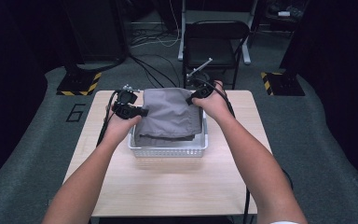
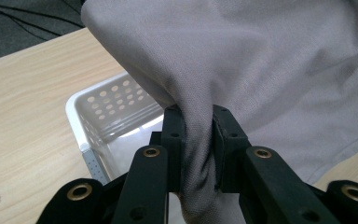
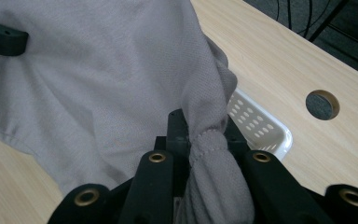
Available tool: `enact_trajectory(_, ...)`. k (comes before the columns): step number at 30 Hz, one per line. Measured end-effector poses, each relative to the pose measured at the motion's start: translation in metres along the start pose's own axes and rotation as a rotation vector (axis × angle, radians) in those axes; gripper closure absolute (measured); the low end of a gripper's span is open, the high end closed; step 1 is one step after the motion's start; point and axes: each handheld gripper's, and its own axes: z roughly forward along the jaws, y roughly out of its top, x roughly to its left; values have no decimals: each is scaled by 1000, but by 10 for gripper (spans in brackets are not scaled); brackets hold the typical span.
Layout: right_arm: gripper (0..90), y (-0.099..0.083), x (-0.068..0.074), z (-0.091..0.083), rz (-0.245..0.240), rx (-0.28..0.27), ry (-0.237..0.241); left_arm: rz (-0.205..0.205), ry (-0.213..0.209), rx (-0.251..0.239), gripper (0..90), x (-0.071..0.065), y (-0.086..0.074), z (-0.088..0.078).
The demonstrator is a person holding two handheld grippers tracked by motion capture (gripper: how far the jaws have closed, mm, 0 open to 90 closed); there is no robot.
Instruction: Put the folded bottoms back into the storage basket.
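My 2 tongs, left (image 1: 129,103) and right (image 1: 199,91), each pinch the grey cloth (image 1: 170,114), spreading it over the white basket (image 1: 168,150) mid-table, probably for lowering.

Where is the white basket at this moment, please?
In the high view the white basket stands on the wooden table near its middle, between the person's two hands, with the grey cloth hanging into it from both grippers.
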Motion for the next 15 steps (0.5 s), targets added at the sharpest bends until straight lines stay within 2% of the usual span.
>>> enact_trajectory(7, 792, 1, -3, 9, 10, 17, -10, -1, 5, 19, 772, 2, 0, 10)
enact_trajectory(11, 793, 2, -6, 15, 25, 25, -14, -16, 3, 26, 772, 5, 0, 16)
enact_trajectory(15, 792, 3, -7, 19, 18, 29, -23, -19, 8, 31, 772, 6, 0, 22)
